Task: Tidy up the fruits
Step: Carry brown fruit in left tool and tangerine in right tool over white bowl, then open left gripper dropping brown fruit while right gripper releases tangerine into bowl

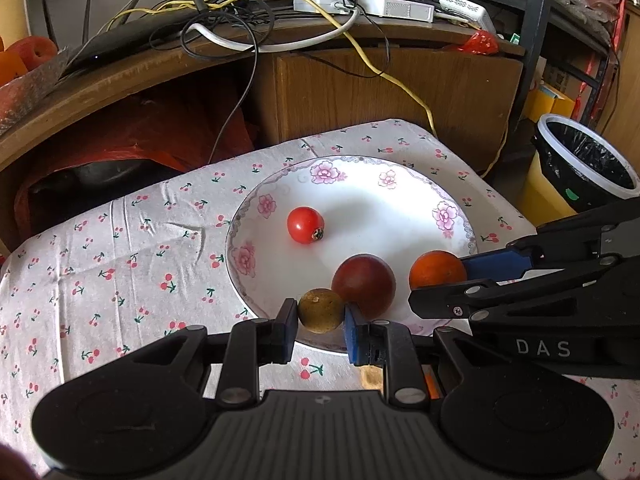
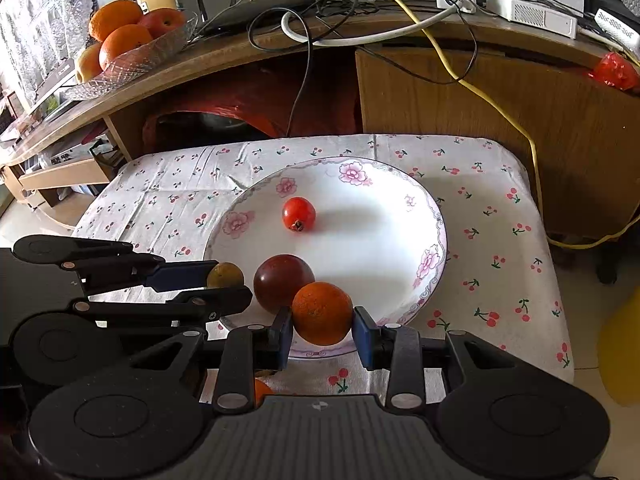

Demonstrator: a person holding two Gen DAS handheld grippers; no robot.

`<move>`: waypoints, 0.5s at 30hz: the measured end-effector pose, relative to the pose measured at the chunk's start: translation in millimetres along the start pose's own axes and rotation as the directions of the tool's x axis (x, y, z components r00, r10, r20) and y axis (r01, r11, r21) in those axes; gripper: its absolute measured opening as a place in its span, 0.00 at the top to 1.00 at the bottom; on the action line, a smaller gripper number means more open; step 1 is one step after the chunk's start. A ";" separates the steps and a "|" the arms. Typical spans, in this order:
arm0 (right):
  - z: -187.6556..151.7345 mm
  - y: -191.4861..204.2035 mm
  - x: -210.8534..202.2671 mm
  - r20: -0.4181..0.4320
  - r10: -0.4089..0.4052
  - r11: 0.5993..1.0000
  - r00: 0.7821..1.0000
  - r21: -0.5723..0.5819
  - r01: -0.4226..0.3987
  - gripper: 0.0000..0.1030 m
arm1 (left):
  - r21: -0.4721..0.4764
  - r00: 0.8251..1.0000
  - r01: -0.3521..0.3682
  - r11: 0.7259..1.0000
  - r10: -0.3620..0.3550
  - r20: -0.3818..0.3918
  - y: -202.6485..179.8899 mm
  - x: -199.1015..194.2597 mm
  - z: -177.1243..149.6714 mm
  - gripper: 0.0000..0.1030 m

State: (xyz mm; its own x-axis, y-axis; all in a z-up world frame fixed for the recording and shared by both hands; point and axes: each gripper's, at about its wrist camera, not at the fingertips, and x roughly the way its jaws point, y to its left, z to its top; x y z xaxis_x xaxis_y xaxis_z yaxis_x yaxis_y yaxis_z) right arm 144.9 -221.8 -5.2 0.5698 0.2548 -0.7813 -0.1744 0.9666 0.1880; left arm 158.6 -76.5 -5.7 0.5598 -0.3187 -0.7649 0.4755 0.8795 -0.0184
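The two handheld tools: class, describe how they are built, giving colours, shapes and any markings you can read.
Both the left tool and the right tool are matte black plastic, with a ribbed central body flanked by two round discs. Slotted black link arms joined by silver rivets carry flat fingers faced with blue pads. White letters "DAS" mark the right tool's side. No cables or sleeves show.

The right claw (image 2: 322,330) grips an orange (image 2: 322,313) over the plate's (image 2: 384,216) near rim. Touching it behind sits a dark red fruit (image 2: 280,280); a tomato (image 2: 298,214) lies farther back. At left, the left claw (image 2: 224,286) holds a greenish fruit (image 2: 226,274).
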 end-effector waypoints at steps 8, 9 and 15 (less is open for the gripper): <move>0.6 -2.2 3.5 0.002 0.004 1.000 1.000 0.012 -0.004 0.69 | 0.000 1.000 -0.012 1.000 0.012 0.001 0.5 3.4 1.3 0.69; 0.6 -2.2 3.3 0.004 0.003 1.000 1.000 0.013 -0.003 0.69 | -0.003 1.000 -0.013 1.000 0.013 0.000 0.7 3.4 1.6 0.69; 1.2 -1.4 3.5 0.006 -0.002 1.000 1.000 0.015 0.002 0.69 | -0.008 1.000 -0.016 1.000 0.016 0.000 2.4 4.4 2.5 0.68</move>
State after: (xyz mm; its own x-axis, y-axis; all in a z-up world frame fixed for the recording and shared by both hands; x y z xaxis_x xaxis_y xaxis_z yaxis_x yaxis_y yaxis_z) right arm 148.1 -222.3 -7.5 0.5748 0.2530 -0.7782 -0.1612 0.9674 0.1955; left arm 163.8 -76.7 -7.4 0.5673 -0.3046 -0.7651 0.4612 0.8872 -0.0113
